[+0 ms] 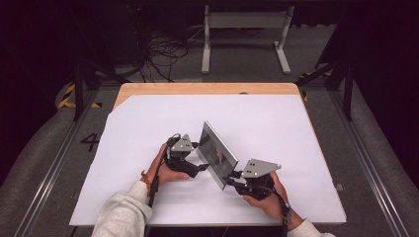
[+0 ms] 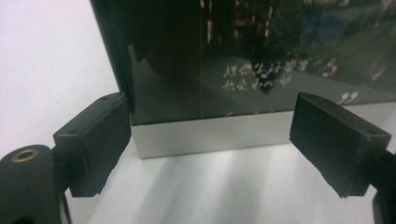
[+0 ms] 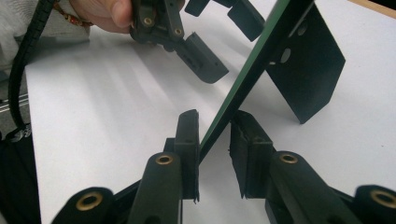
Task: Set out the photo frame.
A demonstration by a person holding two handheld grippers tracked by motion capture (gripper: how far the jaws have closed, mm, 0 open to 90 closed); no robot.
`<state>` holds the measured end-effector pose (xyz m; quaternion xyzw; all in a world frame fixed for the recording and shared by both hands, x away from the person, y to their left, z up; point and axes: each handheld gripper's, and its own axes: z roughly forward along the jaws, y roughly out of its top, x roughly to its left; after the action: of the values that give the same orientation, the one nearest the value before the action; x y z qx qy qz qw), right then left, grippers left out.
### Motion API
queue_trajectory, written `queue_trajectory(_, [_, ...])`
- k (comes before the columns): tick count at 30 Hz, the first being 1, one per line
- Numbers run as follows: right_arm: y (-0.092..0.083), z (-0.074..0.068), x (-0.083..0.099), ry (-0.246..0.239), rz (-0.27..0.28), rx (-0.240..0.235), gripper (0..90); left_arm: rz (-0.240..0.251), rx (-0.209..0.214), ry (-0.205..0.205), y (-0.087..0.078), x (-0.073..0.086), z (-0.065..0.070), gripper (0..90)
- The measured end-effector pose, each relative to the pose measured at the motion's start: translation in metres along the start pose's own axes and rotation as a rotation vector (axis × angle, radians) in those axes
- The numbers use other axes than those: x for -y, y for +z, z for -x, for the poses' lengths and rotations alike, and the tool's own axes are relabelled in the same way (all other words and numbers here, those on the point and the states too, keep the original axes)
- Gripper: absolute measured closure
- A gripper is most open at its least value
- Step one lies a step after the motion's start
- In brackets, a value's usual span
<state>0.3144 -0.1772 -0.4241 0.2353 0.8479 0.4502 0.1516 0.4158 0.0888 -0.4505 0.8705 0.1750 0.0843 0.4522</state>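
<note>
Rigid, glossy, fragile frame (image 1: 216, 154) near table's (image 1: 296, 197) front edge: grip by rim. Right gripper (image 3: 215, 140) nearly closed astride edge, pads clear; left gripper (image 2: 210, 135) wide.

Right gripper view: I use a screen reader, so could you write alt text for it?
A thin picture frame stands edge-on between the right claw's black jaws, its rear stand resting on the white table. Beyond, a hand holds the left claw, jaws open around the frame's far end.
</note>
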Motion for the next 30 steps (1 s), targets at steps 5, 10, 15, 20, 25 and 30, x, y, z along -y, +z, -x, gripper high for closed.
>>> queue_trajectory(5, [0.001, -0.002, -0.001, 0.009, 0.007, 0.022, 72.7, 0.000, 0.012, 0.004, 0.004, -0.003, -0.004, 13.0])
queue_trajectory(10, [0.005, -0.006, 0.001, 0.018, 0.001, 0.037, 71.8, -0.026, 0.048, 0.008, 0.012, -0.005, -0.008, 11.0])
queue_trajectory(15, [0.007, -0.006, 0.002, 0.024, 0.002, 0.042, 73.2, -0.066, 0.069, 0.020, 0.015, -0.004, -0.010, 10.5])
queue_trajectory(20, [0.005, -0.005, 0.004, 0.029, 0.003, 0.043, 74.3, -0.080, 0.065, 0.023, 0.012, -0.004, -0.009, 15.5])
queue_trajectory(25, [0.003, 0.000, 0.005, 0.047, 0.003, 0.035, 75.9, -0.094, 0.055, 0.031, 0.010, -0.003, -0.007, 17.0])
queue_trajectory(30, [0.000, 0.004, 0.007, 0.054, -0.002, 0.040, 77.4, -0.089, 0.052, 0.043, 0.008, -0.001, -0.003, 18.1])
